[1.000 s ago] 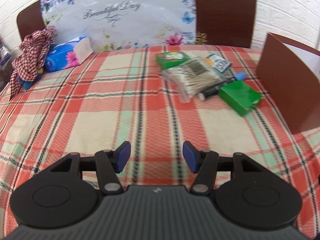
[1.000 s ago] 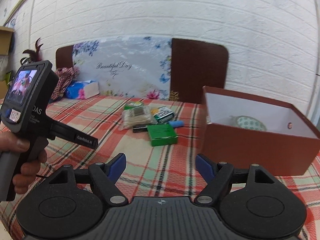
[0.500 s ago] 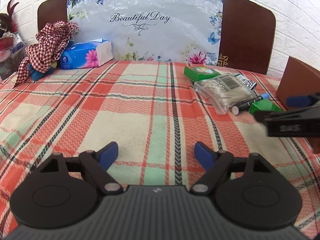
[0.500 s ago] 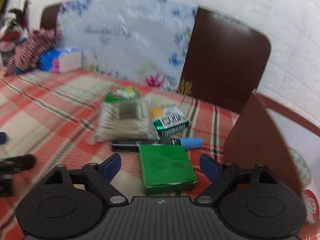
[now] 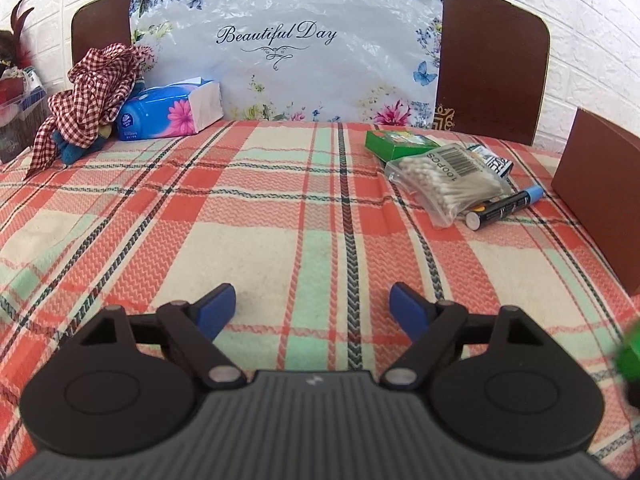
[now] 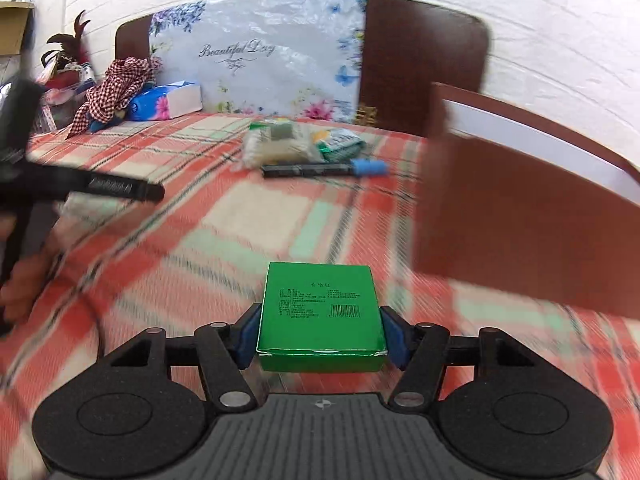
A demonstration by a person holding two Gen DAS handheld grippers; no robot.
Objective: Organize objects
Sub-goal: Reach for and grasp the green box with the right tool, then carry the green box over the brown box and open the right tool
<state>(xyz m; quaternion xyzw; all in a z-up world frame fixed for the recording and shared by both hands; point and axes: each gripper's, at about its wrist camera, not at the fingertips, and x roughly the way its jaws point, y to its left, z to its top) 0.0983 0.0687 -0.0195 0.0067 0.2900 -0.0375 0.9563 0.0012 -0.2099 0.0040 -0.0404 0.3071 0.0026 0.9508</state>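
Both right tongs (image 6: 320, 334) pads closing against the green box (image 6: 320, 316) sides.

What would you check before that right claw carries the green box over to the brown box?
1. Green box sits between the right gripper pads as the jaws close: ok.
2. Firmly clamped: cannot tell.
3. Box level, not tilted: ok.
4. Brown box open at the top: ok.
5. Room inside it: cannot tell, the inside is mostly hidden.
6. Left gripper open, empty, and off to the side: ok.
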